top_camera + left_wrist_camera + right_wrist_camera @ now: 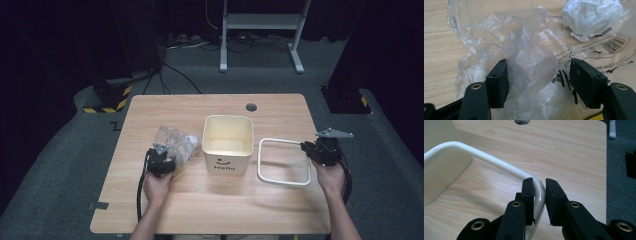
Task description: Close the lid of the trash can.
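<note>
High view: fixed above the person's side, looking forward and down over the whole table [210,210] and floor beyond. Left gripper view: close, low, facing crumpled clear plastic [529,62]. Right gripper view: close, low across the tabletop, along the white frame [486,157]. Both shared with the high view.

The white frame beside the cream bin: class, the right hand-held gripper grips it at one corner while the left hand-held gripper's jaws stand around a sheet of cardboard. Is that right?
Not quite. The left hand-held gripper has its jaws around crumpled clear plastic wrap, not cardboard, as the left gripper view shows. The rest holds: the right hand-held gripper grips the white frame at a corner, beside the cream bin.
</note>
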